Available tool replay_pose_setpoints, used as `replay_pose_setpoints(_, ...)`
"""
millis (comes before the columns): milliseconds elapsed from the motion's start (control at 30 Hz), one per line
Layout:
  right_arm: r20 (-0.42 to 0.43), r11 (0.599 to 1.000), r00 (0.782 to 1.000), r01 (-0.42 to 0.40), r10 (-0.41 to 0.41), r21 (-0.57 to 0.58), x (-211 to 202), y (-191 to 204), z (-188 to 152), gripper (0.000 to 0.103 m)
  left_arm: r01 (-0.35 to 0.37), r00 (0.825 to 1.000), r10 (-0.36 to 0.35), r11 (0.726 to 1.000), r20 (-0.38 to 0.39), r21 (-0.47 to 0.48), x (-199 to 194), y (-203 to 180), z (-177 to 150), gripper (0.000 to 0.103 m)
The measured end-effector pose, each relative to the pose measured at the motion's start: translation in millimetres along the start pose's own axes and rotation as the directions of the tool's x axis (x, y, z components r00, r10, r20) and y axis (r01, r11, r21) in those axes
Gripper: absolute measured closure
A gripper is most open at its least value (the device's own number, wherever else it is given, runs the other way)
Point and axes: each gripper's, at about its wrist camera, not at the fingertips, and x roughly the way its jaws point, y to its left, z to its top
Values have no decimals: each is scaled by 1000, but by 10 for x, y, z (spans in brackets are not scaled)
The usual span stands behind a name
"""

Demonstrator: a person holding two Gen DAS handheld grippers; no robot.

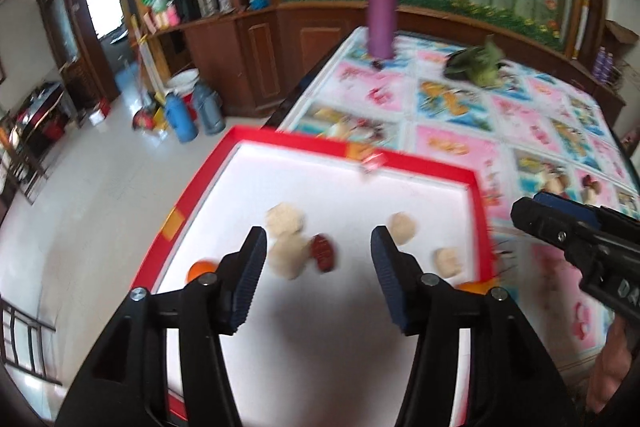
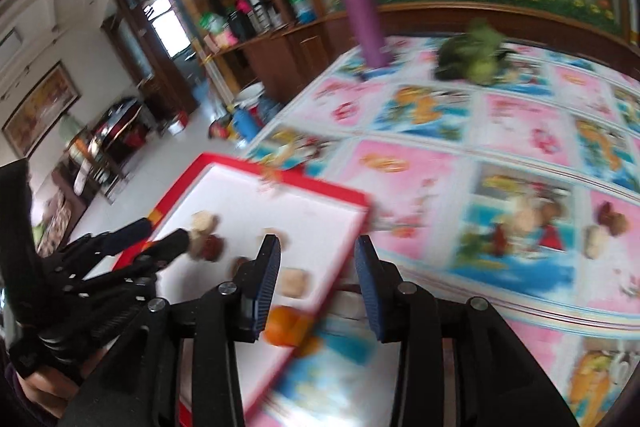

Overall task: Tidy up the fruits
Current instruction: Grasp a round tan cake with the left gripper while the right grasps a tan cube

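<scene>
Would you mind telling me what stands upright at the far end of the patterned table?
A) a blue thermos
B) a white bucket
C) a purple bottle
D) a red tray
C: the purple bottle stands upright on the far end of the table, beside a green leafy vegetable.

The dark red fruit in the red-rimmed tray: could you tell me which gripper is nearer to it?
Left. The left gripper is open just short of the dark red fruit; the right gripper is open beyond the tray's right rim.
</scene>
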Motion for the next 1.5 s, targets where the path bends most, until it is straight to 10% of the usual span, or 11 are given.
replay_pose_setpoints(400, 13, 924, 938, 338, -345, 178, -443, -1407, -148, 65, 221, 975, -221, 943, -27, 249, 119, -1182, 242, 42)
replay_pose_setpoints(767, -68, 898, 935, 354, -349, 261, -128, -1733, -133, 67, 380, 923, -370, 829, -108, 411, 506, -2041, 435, 42)
replay_pose_setpoints(900, -62, 898, 939, 343, -339, 276, -148, -1786, -151, 86, 393, 918, -366, 798, -152, 457, 670, -2261, 462, 42)
replay_pose_setpoints(1133, -69, 897, 949, 312, -306, 313, -168, -1824, -154, 86, 433, 901, -365, 747, -233, 504, 900, -2533, 429, 44)
replay_pose_setpoints(1367, -69, 894, 953, 300, -295, 331, -168, -1843, -155, 86, 482, 875, -381, 735, -297, 477, 1066, -2609, 424, 74)
replay_pose_setpoints(1500, -65, 894, 952, 303, -299, 329, -164, -1841, -157, 86, 487, 873, -389, 736, -296, 470, 1061, -2622, 420, 74)
